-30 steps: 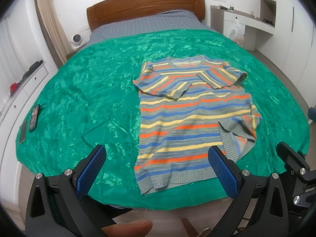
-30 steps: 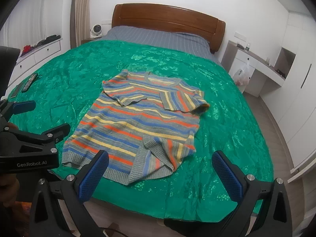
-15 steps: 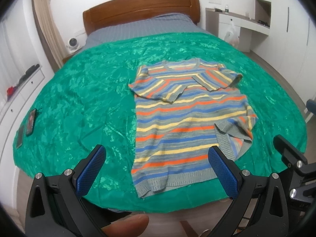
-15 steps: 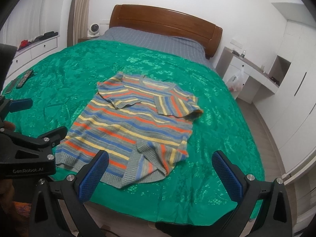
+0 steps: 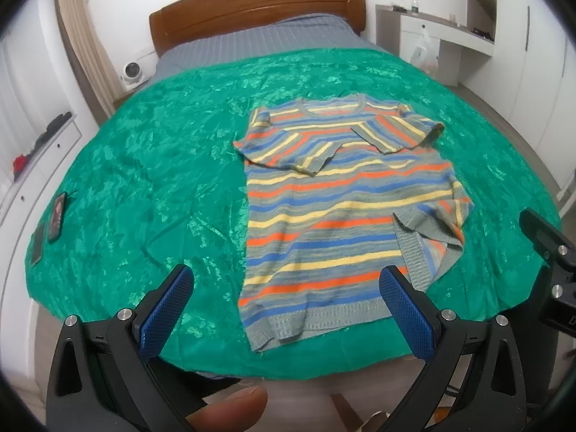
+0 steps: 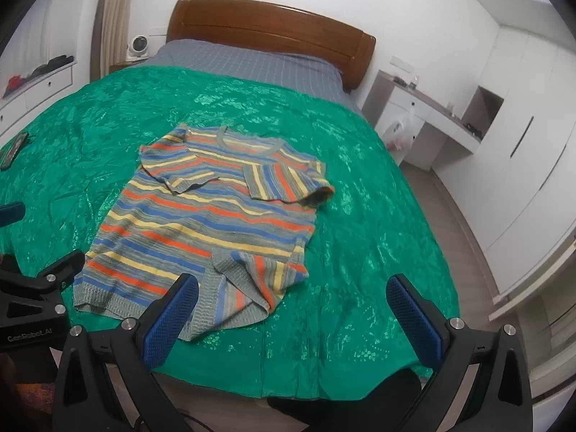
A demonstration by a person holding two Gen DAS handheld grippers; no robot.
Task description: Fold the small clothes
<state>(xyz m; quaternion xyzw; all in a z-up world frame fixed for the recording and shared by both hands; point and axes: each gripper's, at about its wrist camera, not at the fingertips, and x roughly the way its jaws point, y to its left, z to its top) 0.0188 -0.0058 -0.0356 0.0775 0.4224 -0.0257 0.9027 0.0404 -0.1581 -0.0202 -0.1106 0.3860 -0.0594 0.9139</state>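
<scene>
A small striped knit shirt (image 5: pixel 338 201) in grey, blue, orange and yellow lies flat on the green bedspread (image 5: pixel 151 165), collar toward the headboard. Both sleeves are folded in over the chest and its lower right hem corner is turned up. It also shows in the right wrist view (image 6: pixel 212 219). My left gripper (image 5: pixel 284 309) is open and empty, held above the bed's foot edge near the hem. My right gripper (image 6: pixel 295 313) is open and empty, just right of the turned-up hem corner.
A phone and a remote (image 5: pixel 55 212) lie on the bedspread's left edge. A wooden headboard (image 5: pixel 252 7) stands at the far end. White drawers (image 5: pixel 32 151) are at the left; a desk (image 6: pixel 424 115) and wardrobes (image 6: pixel 522 165) are at the right.
Both grippers have drawn back a little and risen; the shirt sits slightly farther off in both views. The shirt itself has not moved. Both grippers stay open.
</scene>
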